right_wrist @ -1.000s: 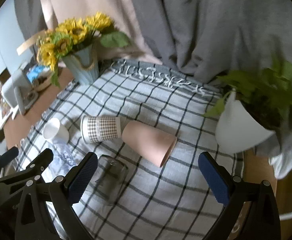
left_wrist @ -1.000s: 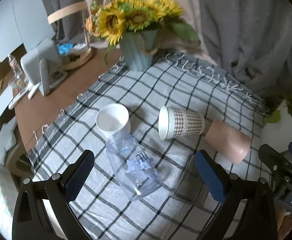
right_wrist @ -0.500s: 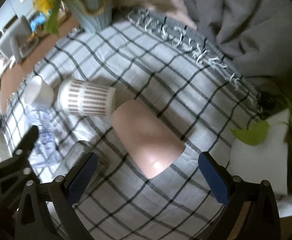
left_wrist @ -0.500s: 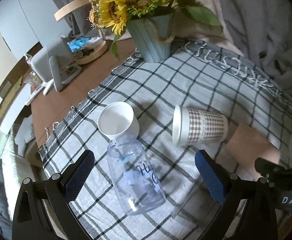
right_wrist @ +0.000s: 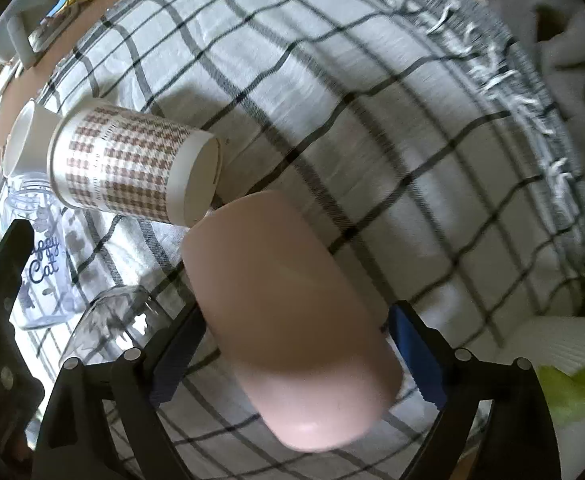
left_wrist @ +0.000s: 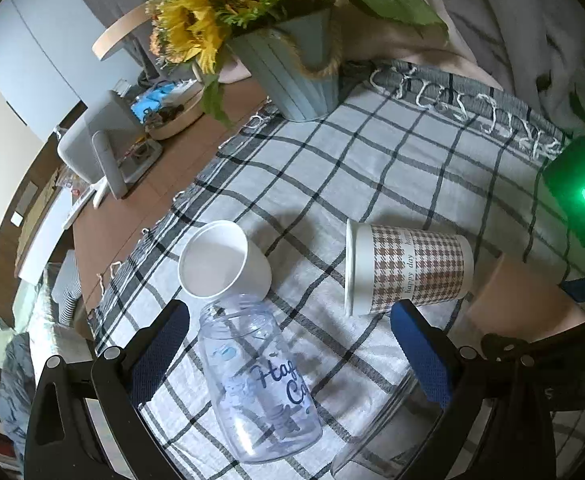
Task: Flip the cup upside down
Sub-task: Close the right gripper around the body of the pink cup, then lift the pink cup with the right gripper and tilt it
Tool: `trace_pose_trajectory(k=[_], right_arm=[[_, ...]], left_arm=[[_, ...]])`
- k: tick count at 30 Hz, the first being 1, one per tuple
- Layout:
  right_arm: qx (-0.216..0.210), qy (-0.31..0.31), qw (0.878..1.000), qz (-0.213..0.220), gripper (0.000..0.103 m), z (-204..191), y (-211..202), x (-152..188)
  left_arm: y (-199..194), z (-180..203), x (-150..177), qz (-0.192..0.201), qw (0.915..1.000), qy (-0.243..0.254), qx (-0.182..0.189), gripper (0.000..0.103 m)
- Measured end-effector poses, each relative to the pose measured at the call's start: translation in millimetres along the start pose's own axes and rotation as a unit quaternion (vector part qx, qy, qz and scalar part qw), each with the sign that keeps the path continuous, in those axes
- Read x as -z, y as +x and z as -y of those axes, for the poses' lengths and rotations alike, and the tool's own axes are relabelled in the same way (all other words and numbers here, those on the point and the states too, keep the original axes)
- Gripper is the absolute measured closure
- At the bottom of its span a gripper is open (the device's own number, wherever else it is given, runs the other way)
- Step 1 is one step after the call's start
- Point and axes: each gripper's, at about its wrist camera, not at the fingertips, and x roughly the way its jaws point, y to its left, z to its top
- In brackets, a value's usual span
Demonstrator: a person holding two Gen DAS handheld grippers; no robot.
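Note:
Several cups lie on their sides on a checked cloth (left_wrist: 372,160). A pink cup (right_wrist: 292,304) lies between the open fingers of my right gripper (right_wrist: 292,360), its closed base towards the camera; the pads stand at its sides, and I cannot tell if they touch it. A houndstooth paper cup (right_wrist: 132,164) (left_wrist: 408,272) lies just beyond it. My left gripper (left_wrist: 288,352) is open over a clear plastic "Happy Cat" cup (left_wrist: 260,384), not gripping it. A white cup (left_wrist: 220,264) lies at that cup's mouth. A clear glass (right_wrist: 112,320) lies between the grippers.
A blue vase of sunflowers (left_wrist: 292,64) stands at the cloth's far edge. A white device (left_wrist: 92,152) and a round tray of clutter (left_wrist: 168,112) sit on the wooden table to the left. A white plant pot (right_wrist: 564,360) stands close at the right.
My right gripper has moved down and forward, so the pink cup now lies between its fingers. My left gripper has moved closer to the clear plastic cup.

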Motion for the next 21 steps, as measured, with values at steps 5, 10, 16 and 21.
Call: trace_pose_trajectory(k=[5, 10, 16, 21], right_arm=[[-0.012, 0.004, 1.000, -0.012, 0.019, 4, 12, -3], [-0.018, 0.022, 1.000, 0.009, 0.024, 10, 7, 1], [-0.016, 0.060, 0.997, 0.035, 0.025, 17, -16, 23], [-0.004, 0.110, 0.992, 0.063, 0.025, 22, -46, 48]], left_arm=[[3, 2, 0, 0.000, 1.0000, 0.006, -0.003, 0.001], [-1, 2, 3, 0.006, 0.9998, 0.015, 0.008, 0.001], [-13, -4, 7, 0.023, 0.9987, 0.027, 0.037, 0.001], [-31, -17, 12, 0.054, 0.9955, 0.042, 0.065, 0.001]])
